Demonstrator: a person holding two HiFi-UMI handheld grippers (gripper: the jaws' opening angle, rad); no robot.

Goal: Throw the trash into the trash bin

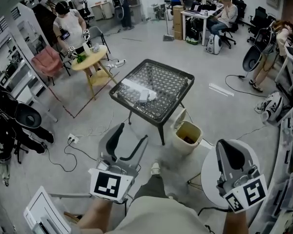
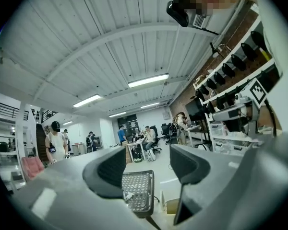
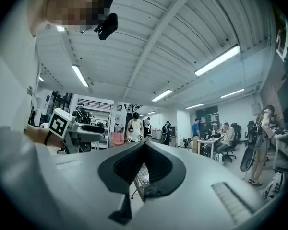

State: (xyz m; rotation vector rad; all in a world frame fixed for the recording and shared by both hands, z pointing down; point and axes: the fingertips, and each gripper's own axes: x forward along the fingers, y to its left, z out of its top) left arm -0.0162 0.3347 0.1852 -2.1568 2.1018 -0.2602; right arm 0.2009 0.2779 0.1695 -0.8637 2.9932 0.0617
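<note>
Your grippers hang low in the frame, facing the table and bin.
Your left gripper (image 1: 133, 132) has its jaws spread and empty; your right gripper (image 1: 225, 146) has its jaws pressed together. White trash (image 1: 145, 95) lies on the mesh table (image 1: 172, 79) at centre. At the table's lower right, the open bin (image 1: 187, 136) holds something dark. Only square markers (image 1: 109, 185) show as print.

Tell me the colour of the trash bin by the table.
The trash bin is cream, clearest in the head view.
</note>
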